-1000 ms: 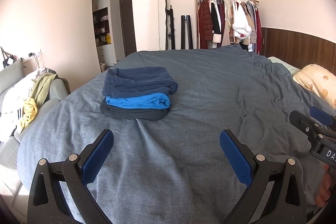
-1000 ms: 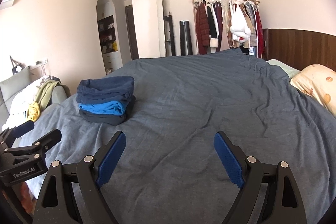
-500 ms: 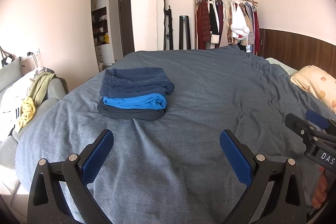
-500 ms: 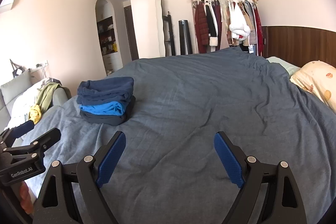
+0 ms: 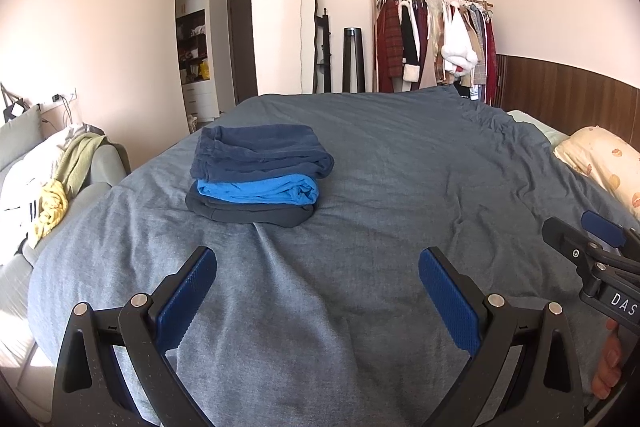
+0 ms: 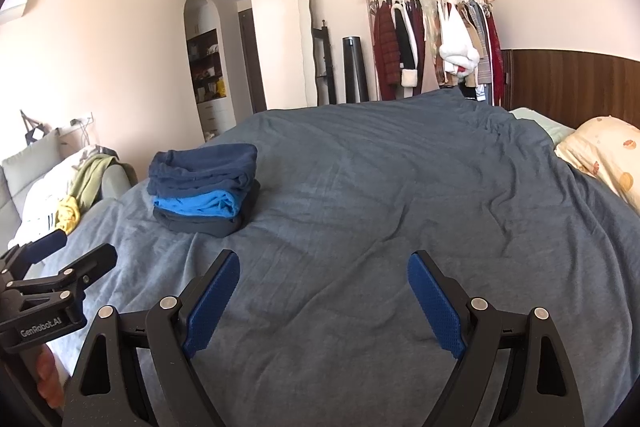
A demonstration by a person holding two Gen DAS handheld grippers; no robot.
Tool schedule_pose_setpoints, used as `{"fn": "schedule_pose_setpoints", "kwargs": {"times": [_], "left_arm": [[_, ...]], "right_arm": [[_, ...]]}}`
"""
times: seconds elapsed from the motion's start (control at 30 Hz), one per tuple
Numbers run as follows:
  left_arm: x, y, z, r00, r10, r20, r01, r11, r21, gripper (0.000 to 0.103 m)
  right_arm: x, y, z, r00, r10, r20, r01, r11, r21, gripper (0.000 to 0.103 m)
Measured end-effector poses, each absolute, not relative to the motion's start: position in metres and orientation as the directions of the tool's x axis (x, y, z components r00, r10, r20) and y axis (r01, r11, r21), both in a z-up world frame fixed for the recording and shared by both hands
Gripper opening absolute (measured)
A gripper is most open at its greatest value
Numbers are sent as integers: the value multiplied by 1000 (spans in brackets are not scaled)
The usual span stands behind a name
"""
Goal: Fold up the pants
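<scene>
Hovering wide-jawed over the grey-blue duvet (image 5: 380,187), both grippers empty.
Left gripper (image 5: 318,291) and right gripper (image 6: 324,297) hold nothing; the stack of folded pants (image 5: 256,173) lies at eleven o'clock on the bed, peach pillow (image 6: 600,155) at two o'clock.

Left gripper (image 5: 318,301) and right gripper (image 6: 323,301) hover side by side, jaws wide.

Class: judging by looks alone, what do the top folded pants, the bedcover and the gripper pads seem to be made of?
Top navy pants: soft knit, probably cotton jersey; matte, limp rounded folds.
Bedcover: heathered grey-blue woven or jersey fabric; matte, creased.
Left gripper pads: likely blue rubber; dotted grip texture.
</scene>
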State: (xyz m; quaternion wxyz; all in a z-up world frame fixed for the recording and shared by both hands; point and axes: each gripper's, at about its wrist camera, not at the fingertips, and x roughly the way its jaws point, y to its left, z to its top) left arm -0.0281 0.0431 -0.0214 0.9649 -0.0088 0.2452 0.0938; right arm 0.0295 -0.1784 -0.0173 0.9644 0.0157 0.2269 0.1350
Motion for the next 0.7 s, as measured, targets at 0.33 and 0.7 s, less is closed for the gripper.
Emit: {"fn": "schedule_pose_setpoints", "kwargs": {"times": [0.33, 0.7], "left_arm": [[-28, 44, -24, 860, 182, -477, -190, 981, 32, 103], [-23, 51, -30, 850, 182, -495, -195, 980, 27, 103]], "right_arm": [[30, -177, -18, 861, 266, -434, -252, 964, 91, 87], [30, -177, -22, 854, 272, -443, -259, 962, 90, 87]]}}
